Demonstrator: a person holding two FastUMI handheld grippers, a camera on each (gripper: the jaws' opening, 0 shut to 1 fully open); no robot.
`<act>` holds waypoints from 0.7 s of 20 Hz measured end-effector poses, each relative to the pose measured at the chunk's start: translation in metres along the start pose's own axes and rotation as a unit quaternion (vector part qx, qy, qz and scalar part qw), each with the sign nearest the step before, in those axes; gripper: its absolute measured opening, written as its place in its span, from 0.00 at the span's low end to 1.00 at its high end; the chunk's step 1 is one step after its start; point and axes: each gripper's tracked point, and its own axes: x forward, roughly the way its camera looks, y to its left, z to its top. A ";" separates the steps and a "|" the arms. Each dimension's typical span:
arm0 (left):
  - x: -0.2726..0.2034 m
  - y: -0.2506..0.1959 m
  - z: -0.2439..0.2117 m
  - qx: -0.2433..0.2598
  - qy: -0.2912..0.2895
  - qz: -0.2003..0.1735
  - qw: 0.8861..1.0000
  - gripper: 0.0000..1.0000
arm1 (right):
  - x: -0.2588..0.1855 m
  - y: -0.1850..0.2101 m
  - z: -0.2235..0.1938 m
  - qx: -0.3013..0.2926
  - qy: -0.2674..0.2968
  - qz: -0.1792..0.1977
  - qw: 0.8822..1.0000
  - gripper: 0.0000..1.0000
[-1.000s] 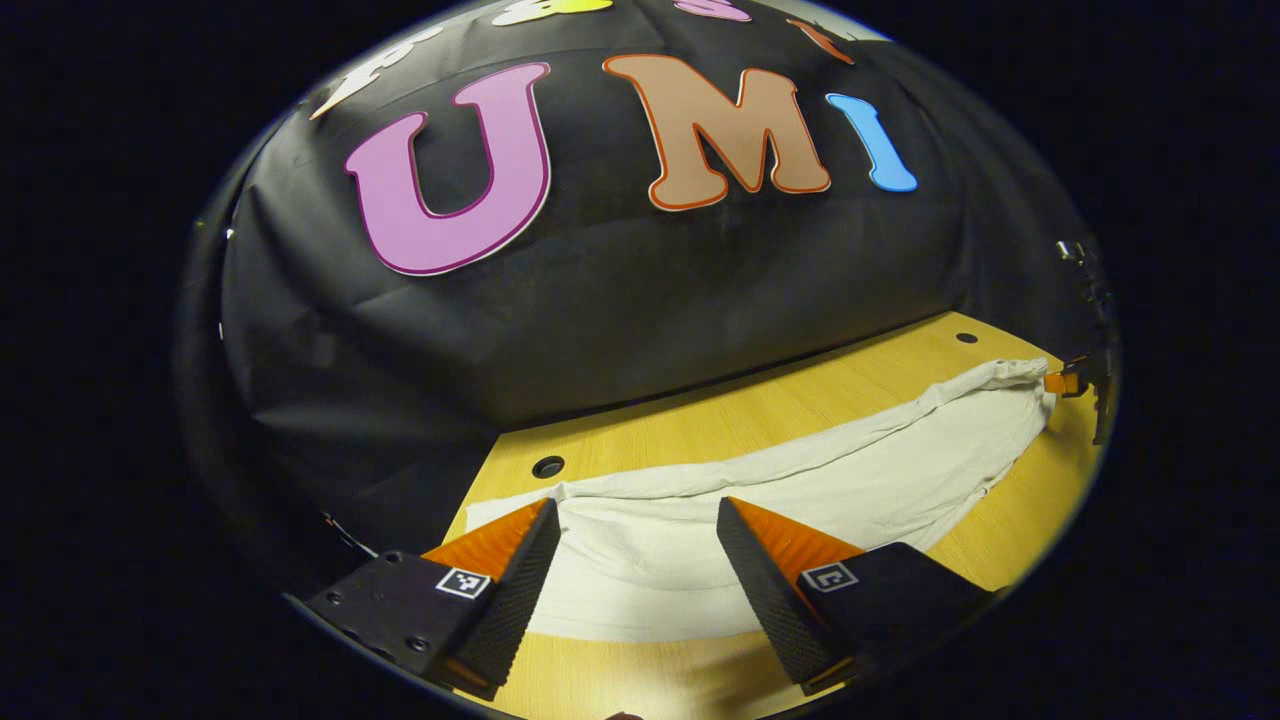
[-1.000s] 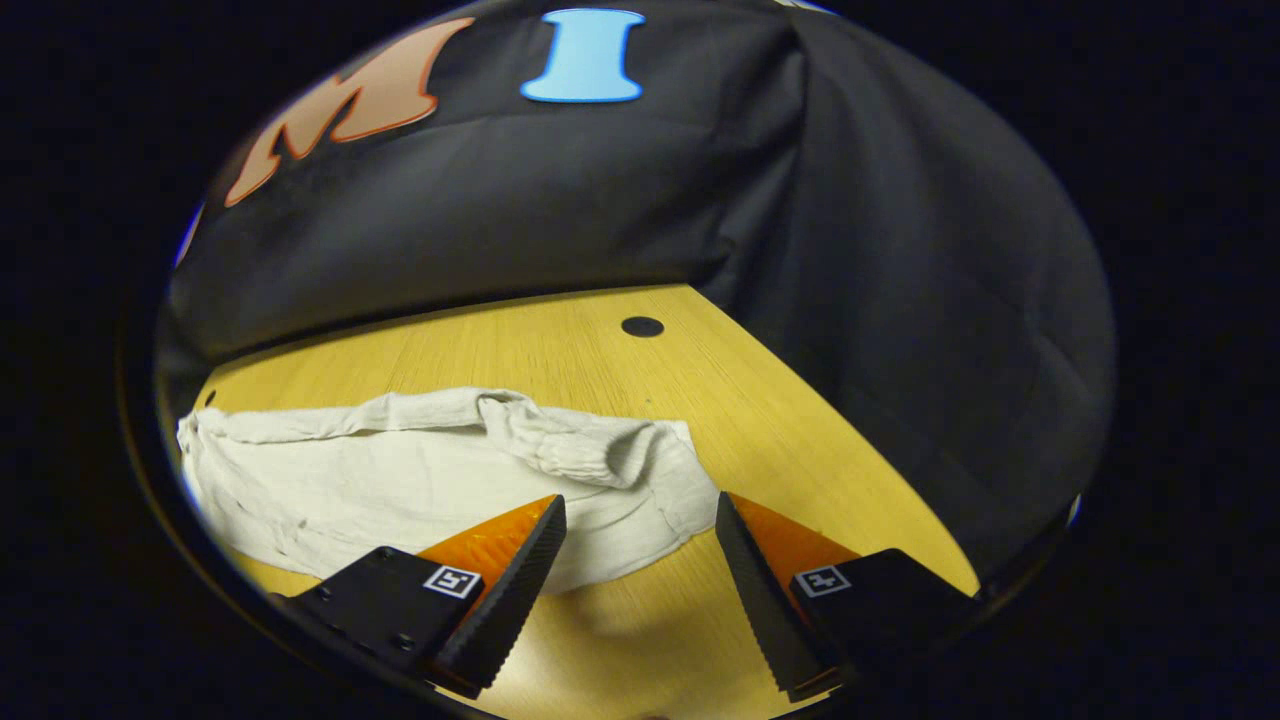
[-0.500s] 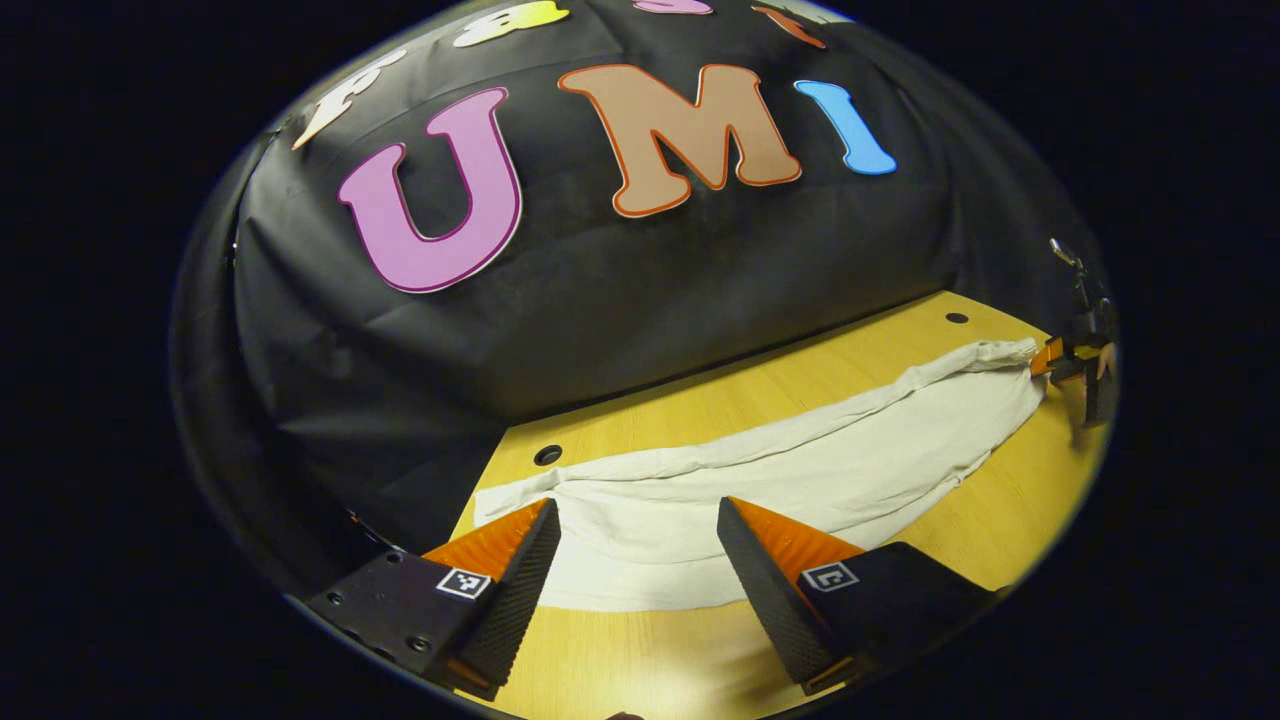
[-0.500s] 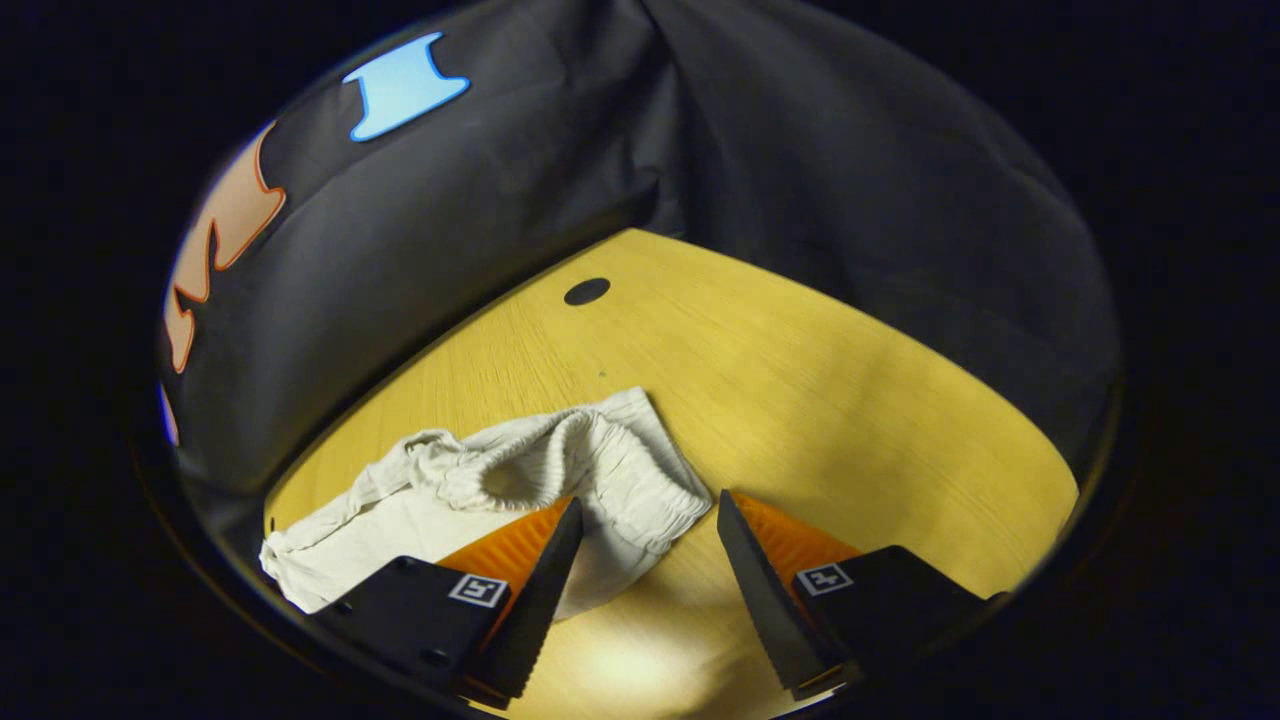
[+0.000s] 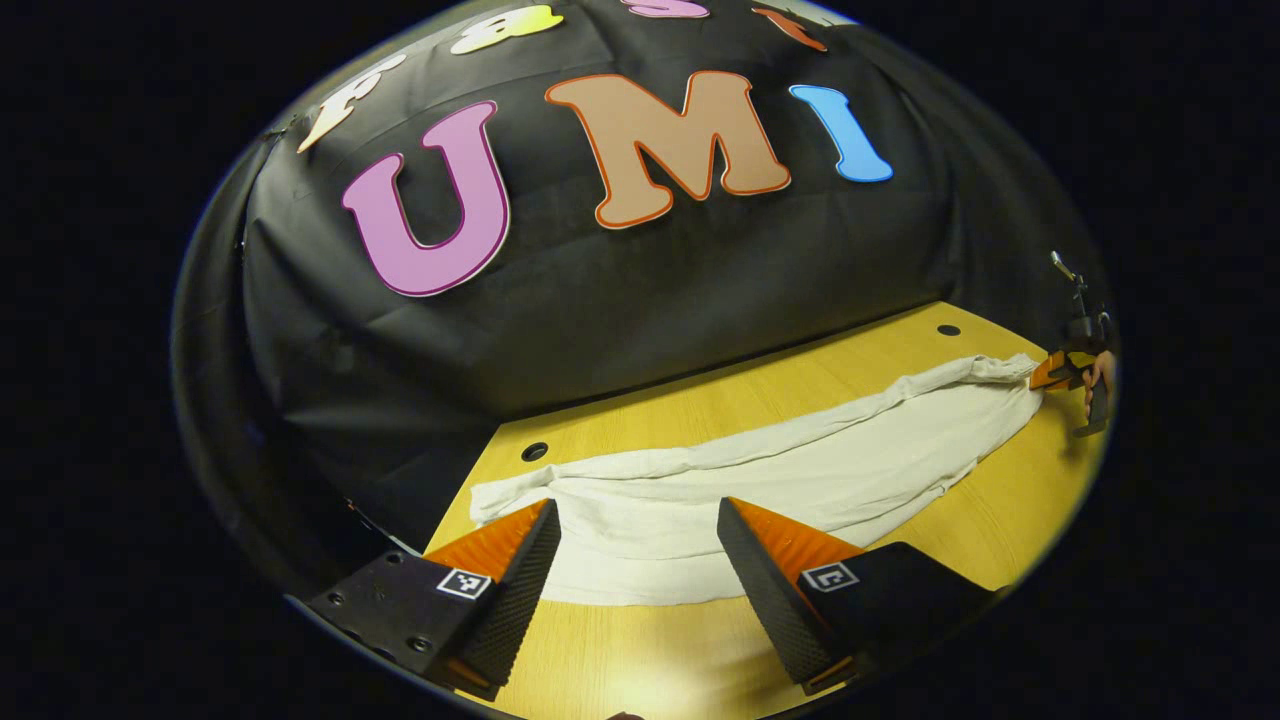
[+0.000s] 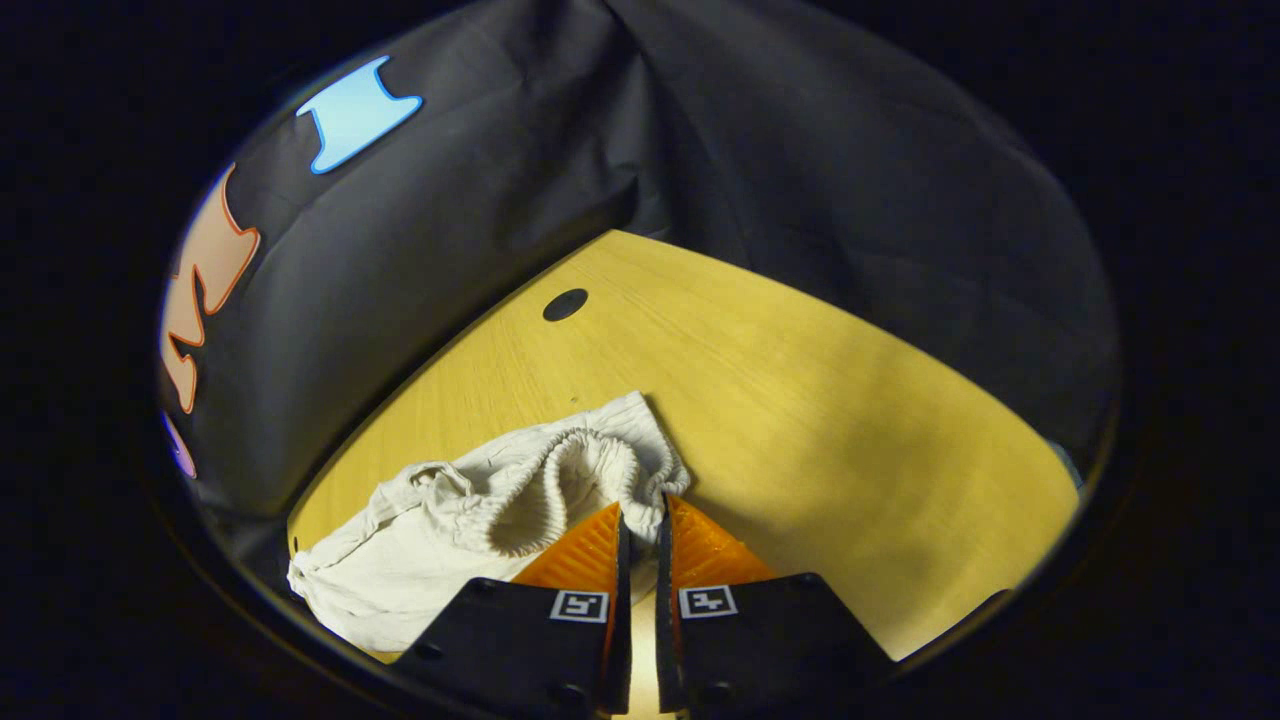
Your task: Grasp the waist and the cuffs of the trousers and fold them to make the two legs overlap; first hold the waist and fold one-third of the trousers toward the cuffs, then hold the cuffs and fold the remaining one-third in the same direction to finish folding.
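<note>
Wooden surface [image 6: 820, 400] carries pale trousers [image 5: 760, 480] — right claw [image 6: 640, 520] pinches their waistband [image 6: 590, 465]; left claw [image 5: 638, 535] gapes wide above the cuffs [image 5: 520, 497], gripping nothing.

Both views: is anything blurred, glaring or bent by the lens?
Left gripper view: sharp; the table edge and trousers curve with the fisheye; a bright patch on the wood at the bottom. Right gripper view: sharp; a broad shadow darkens the table on the right; a bright strip shows between the right gripper fingers.
</note>
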 end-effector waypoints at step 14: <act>-0.001 0.037 -0.014 -0.047 -0.004 -0.010 0.999 0.96 | -0.171 0.126 0.060 -0.111 -0.116 0.105 0.981 0.11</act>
